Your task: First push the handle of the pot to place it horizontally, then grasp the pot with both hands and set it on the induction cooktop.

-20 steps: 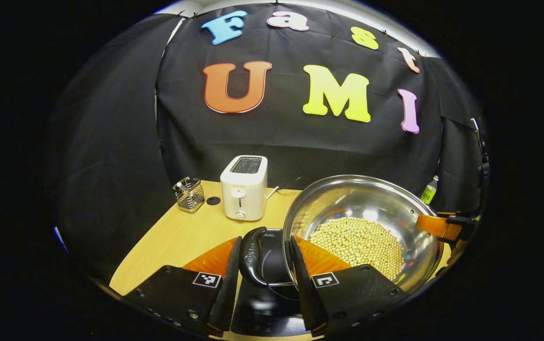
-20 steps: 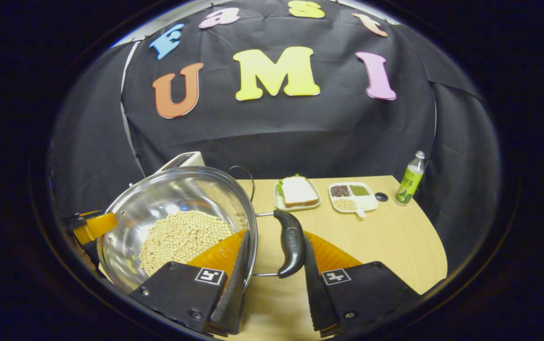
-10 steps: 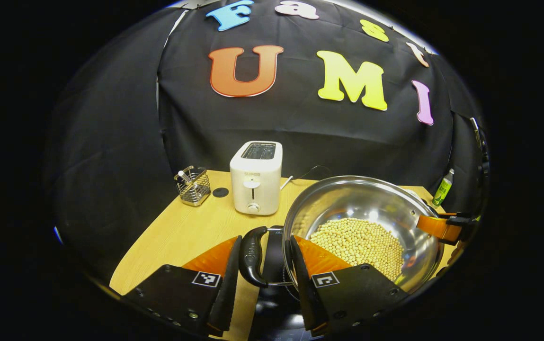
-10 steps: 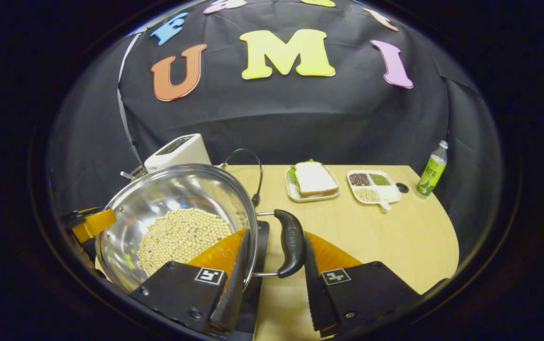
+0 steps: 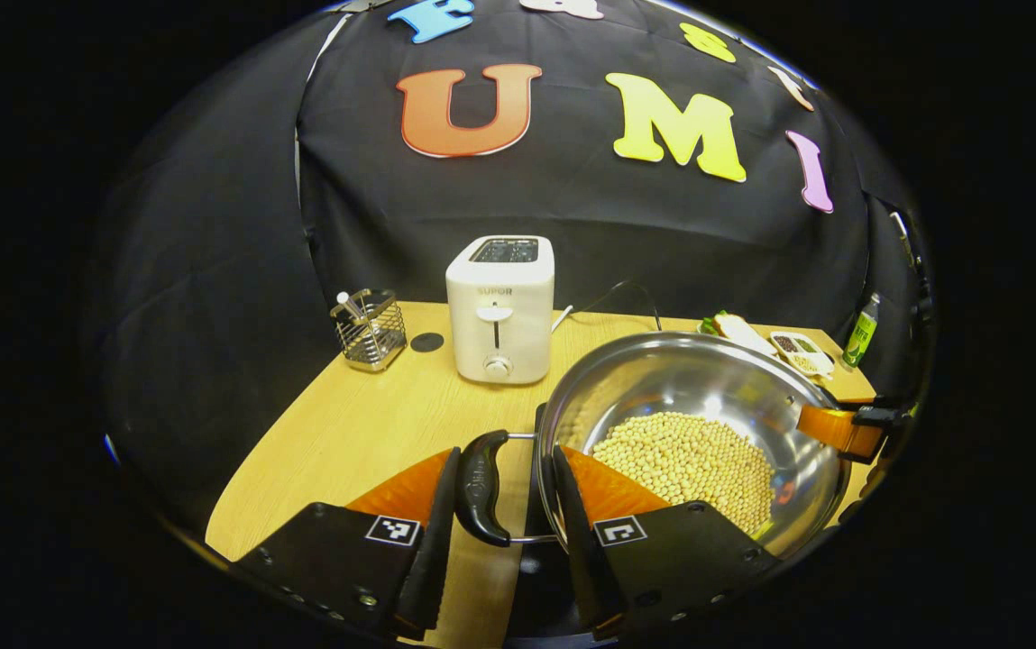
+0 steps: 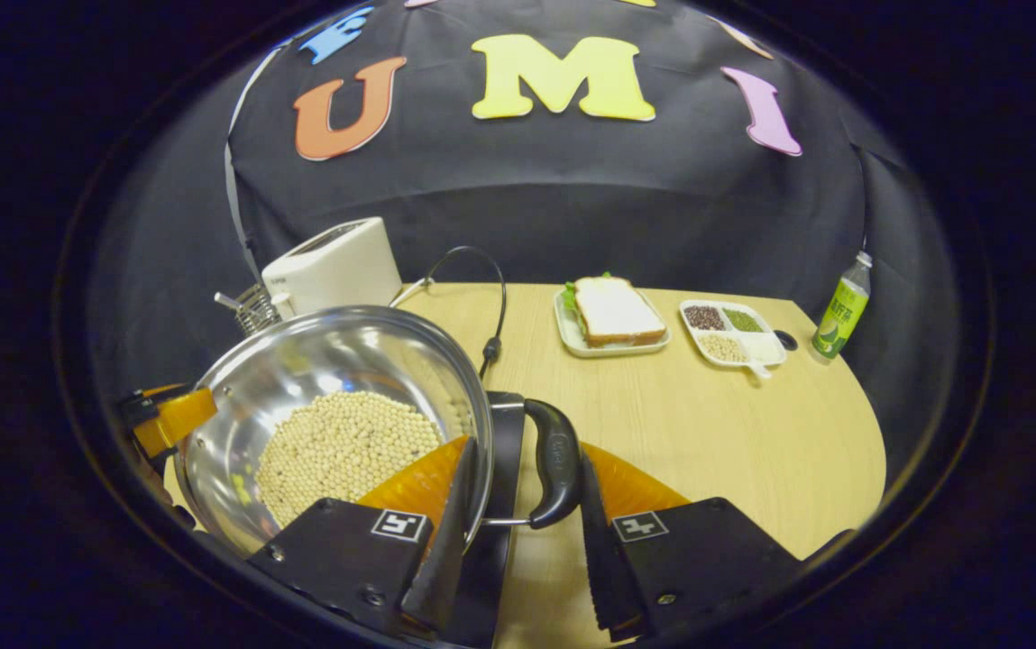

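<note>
Black cloth backs the booth, and below it the light wooden table (image 5: 346,433) now spreads wider in both views than it did a second ago: you have brought the stainless pot (image 5: 689,397) down and toward the near side. The white toaster (image 5: 499,311) and the wire utensil basket (image 5: 370,330) at the far left have slid up the left gripper view, and the sandwich plate (image 6: 609,315), the divided snack tray (image 6: 734,332) and the green bottle (image 6: 839,308) at the far right have done the same in the right gripper view.

Your pot, with its bed of soybeans (image 6: 346,446), hangs between the two tools. Beneath it the black induction cooktop (image 6: 508,424) has gone from a broad dark slab to a narrow edge under the rim, so I judge the pot is nearly over its mark and close to touchdown, though I cannot tell whether the base already rests on the glass.

Your left gripper (image 5: 499,505) straddles the left black loop handle (image 5: 479,487) and your right gripper (image 6: 518,505) the right loop handle (image 6: 557,476). On each side the outer finger lies against the grip, the inner against the pot wall. Both handles lie level. Ease down evenly, or the beans will shift.
</note>
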`<state>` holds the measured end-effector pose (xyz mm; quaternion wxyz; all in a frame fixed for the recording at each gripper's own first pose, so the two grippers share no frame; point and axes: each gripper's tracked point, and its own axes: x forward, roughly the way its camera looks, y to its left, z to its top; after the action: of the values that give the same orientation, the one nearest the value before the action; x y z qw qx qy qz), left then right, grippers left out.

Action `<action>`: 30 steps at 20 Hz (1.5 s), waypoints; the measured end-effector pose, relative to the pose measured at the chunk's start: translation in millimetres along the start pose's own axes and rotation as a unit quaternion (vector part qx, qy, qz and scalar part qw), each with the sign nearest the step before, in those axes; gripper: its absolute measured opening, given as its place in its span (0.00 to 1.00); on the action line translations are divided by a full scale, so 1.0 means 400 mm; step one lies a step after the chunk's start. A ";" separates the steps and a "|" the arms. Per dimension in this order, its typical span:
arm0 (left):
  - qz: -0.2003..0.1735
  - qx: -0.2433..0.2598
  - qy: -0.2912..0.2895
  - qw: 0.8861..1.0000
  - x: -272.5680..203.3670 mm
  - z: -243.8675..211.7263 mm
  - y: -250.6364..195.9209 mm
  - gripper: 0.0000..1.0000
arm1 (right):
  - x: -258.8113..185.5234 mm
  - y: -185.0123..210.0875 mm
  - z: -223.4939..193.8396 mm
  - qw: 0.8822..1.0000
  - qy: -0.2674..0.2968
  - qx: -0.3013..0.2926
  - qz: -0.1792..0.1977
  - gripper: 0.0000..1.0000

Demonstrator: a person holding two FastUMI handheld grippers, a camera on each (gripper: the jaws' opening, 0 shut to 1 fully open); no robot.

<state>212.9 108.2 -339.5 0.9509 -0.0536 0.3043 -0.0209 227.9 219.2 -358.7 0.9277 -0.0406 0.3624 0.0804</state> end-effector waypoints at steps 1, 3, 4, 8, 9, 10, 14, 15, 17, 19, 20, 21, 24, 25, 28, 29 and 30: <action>0.000 -0.004 0.003 1.000 0.010 -0.008 0.003 0.55 | 0.001 0.002 -0.001 1.000 -0.001 -0.001 0.000 0.60; -0.006 -0.015 -0.007 1.000 0.017 -0.014 0.002 0.55 | -0.002 0.001 0.000 1.000 -0.007 0.001 -0.001 0.61; -0.008 -0.017 -0.009 1.000 0.011 -0.013 0.002 0.55 | 0.000 0.002 0.000 1.000 -0.010 0.008 0.002 0.61; -0.008 -0.009 -0.015 1.000 0.005 -0.018 0.002 0.55 | 0.005 0.005 0.007 0.998 -0.038 0.036 0.018 0.61; -0.008 -0.007 -0.017 1.000 0.005 -0.017 0.000 0.46 | 0.005 0.005 0.009 0.998 -0.047 0.043 0.021 0.61; -0.009 -0.004 -0.020 1.000 0.006 -0.019 0.002 0.57 | 0.006 0.005 0.013 0.997 -0.056 0.049 0.024 0.62; 0.002 0.006 -0.038 0.999 0.001 -0.016 0.019 0.62 | 0.004 0.002 0.032 0.993 -0.101 0.053 0.043 0.70; 0.010 0.002 -0.045 0.999 0.007 -0.015 0.025 0.71 | 0.005 0.002 0.039 0.991 -0.114 0.045 0.050 0.72; 0.006 -0.009 -0.063 0.998 0.007 -0.020 0.024 0.87 | -0.003 -0.012 0.042 0.988 -0.134 0.052 0.059 0.73; 0.011 -0.026 -0.075 0.997 0.005 -0.016 0.031 0.93 | -0.024 -0.026 0.051 0.985 -0.151 0.059 0.062 0.82; 0.017 -0.032 -0.085 0.996 -0.003 -0.009 0.038 0.95 | -0.039 -0.031 0.059 0.983 -0.160 0.055 0.064 0.87; 0.025 -0.039 -0.093 0.995 -0.012 0.002 0.047 0.97 | -0.058 -0.031 0.066 0.982 -0.169 0.050 0.070 0.91; 0.030 -0.057 -0.132 0.989 -0.060 0.055 0.049 0.96 | -0.123 -0.050 0.068 0.979 -0.188 0.027 0.074 0.93; 0.042 -0.064 -0.143 0.987 -0.085 0.068 0.057 0.96 | -0.147 -0.068 0.069 0.979 -0.193 0.020 0.065 0.94; 0.053 -0.081 -0.187 0.978 -0.187 0.109 0.045 0.96 | -0.229 -0.106 0.068 0.976 -0.211 0.011 0.048 0.94; 0.056 -0.083 -0.193 0.976 -0.224 0.112 0.038 0.95 | -0.259 -0.123 0.066 0.975 -0.217 0.009 0.044 0.94; 0.059 -0.079 -0.206 0.974 -0.277 0.119 0.031 0.95 | -0.290 -0.138 0.063 0.974 -0.221 0.008 0.038 0.94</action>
<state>150.2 132.9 -238.6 0.9854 -0.1142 0.1049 0.0706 170.5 154.5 -260.4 0.9814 -0.0005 0.1501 0.1199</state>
